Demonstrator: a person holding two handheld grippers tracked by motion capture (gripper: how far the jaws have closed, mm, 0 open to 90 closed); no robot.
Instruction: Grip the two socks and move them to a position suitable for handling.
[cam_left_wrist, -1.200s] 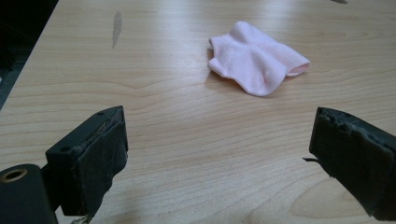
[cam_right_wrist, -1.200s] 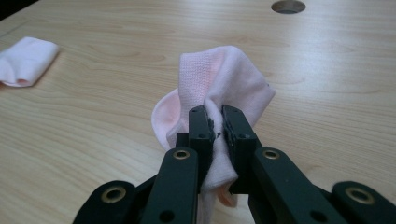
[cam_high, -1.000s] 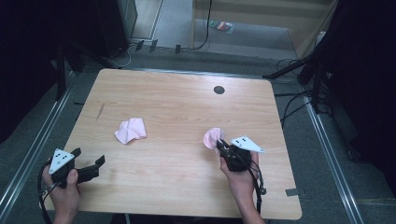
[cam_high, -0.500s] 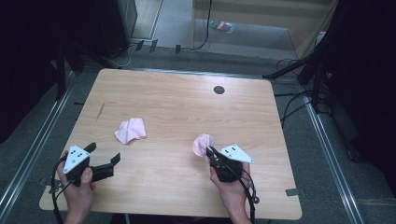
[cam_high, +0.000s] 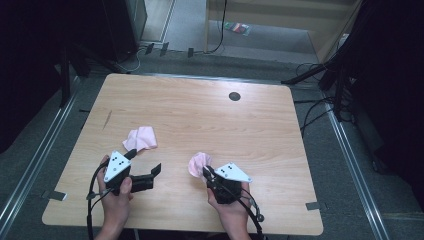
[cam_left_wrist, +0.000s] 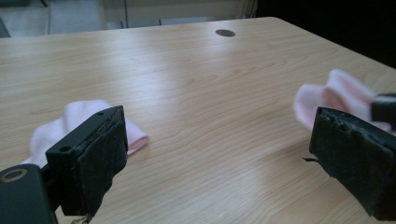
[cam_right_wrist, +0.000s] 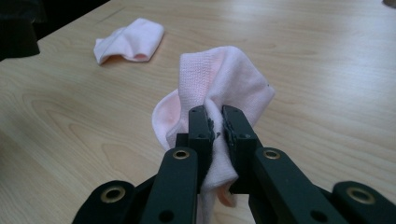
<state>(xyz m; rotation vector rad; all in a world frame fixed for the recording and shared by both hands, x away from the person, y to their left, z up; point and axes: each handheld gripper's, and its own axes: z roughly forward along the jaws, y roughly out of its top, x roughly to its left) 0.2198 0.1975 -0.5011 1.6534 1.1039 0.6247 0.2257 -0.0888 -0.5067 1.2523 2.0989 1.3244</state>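
Two pink socks are on the wooden table (cam_high: 200, 115). One sock (cam_high: 141, 138) lies loose at the left-middle; it also shows as the loose sock (cam_right_wrist: 130, 39) and behind the left jaw as the loose sock (cam_left_wrist: 77, 114). My right gripper (cam_high: 206, 171) is shut on the second sock (cam_high: 198, 162), whose fabric bunches up between the jaws of the right gripper (cam_right_wrist: 216, 122) as the held sock (cam_right_wrist: 224, 79). My left gripper (cam_high: 145, 162) stands wide open just this side of the loose sock, nothing between its pads (cam_left_wrist: 95, 161). From there the held sock (cam_left_wrist: 334, 91) is at the right.
A dark round grommet (cam_high: 234, 96) sits near the table's far edge. Metal rails (cam_high: 345, 150) run along both sides of the table, with cables and dark stands beyond. Bare wood lies between the two grippers and across the far half.
The left gripper has moved right and a little up, in from the table's left edge toward the loose sock. The right gripper has carried its sock leftward, toward the table's middle.
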